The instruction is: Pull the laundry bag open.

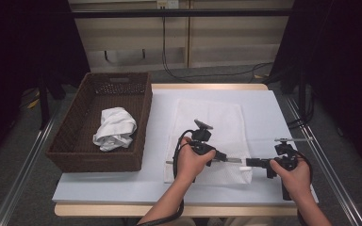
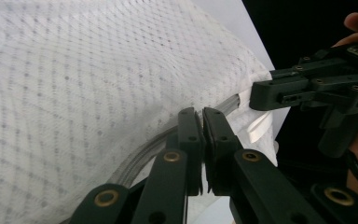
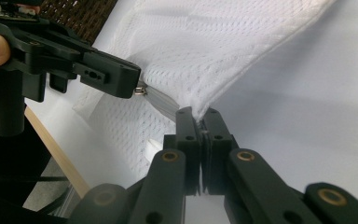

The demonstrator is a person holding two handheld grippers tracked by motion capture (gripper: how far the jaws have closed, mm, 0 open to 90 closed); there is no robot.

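A white mesh bag (image 1: 212,127) lies flat on the white table, and its near edge is lifted between the two grippers. My left gripper (image 1: 225,157) is shut on the small metal zipper pull (image 3: 141,90) at that edge. My right gripper (image 3: 198,114) is shut on the bag's near right corner, a short way right of the left gripper's tip. The grey zipper (image 3: 161,99) is stretched between them. In the left gripper view my left gripper's (image 2: 203,114) jaws are pressed together over the zipper line (image 2: 140,156), with the right gripper (image 2: 254,95) just beyond.
A brown wicker basket (image 1: 75,141) stands at the table's left with a crumpled white cloth (image 1: 115,128) inside. The white tabletop (image 1: 268,108) has bare room to the bag's right and behind it. Metal rails run along both sides of the table.
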